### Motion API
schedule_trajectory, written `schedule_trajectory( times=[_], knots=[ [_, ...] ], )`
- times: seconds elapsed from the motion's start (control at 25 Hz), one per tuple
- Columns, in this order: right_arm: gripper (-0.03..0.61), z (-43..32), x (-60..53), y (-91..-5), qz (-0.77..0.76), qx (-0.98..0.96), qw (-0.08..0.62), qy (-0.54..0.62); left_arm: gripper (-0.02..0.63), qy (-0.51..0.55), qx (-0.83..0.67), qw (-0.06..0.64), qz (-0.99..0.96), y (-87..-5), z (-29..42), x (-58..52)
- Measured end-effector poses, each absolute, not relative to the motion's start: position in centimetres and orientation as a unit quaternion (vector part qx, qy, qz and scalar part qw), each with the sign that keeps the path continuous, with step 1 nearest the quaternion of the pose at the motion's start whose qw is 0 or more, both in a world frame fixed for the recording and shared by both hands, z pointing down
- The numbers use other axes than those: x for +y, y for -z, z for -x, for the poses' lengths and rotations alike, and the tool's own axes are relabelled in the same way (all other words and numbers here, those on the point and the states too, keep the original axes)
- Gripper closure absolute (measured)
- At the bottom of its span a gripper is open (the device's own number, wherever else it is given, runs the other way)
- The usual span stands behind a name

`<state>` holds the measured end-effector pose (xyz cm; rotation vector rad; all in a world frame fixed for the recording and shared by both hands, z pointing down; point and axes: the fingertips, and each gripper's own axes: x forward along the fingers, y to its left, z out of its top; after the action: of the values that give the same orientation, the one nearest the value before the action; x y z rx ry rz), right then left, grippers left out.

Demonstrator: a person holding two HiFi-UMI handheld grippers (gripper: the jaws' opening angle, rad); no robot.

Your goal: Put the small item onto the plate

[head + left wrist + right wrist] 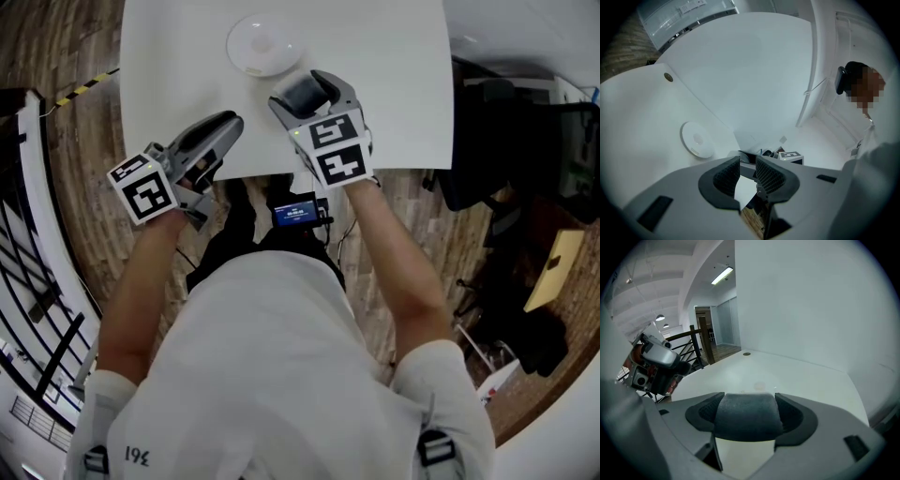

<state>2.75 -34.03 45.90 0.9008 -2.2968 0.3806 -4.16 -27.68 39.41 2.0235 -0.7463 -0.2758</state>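
A small white plate [258, 44] sits on the white table [403, 84] toward its far side; the left gripper view shows the plate [697, 139] too. My right gripper [305, 94] hovers just near and right of the plate, shut on the small item [300, 91], a dark grey rounded block. In the right gripper view this item [747, 416] fills the space between the pads. My left gripper [225, 127] is over the table's near edge, left of the right one. Its jaws [747, 176] stand only narrowly open, with nothing between them.
A round brass-coloured grommet [669, 77] is set in the table far from me. Wooden floor [84, 56] and a black railing [28, 281] lie to the left. Dark chairs [487, 159] stand to the right. A small screen [295, 211] is at my waist.
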Motion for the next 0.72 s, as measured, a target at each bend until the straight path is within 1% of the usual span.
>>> schedule_trajectory(
  times=[0.28, 0.72],
  knots=[
    [0.251, -0.5, -38.4, -49.0, -0.321, -0.873, 0.347, -0.122, 0.523, 0.096, -0.325, 0.474, -0.812, -41.8, 4.7, -29.6],
    [0.250, 3.9, -44.4, -53.1, -0.304, -0.865, 0.388, -0.098, 0.525, 0.090, -0.349, 0.485, -0.797, -43.2, 6.3, -31.1]
  ],
)
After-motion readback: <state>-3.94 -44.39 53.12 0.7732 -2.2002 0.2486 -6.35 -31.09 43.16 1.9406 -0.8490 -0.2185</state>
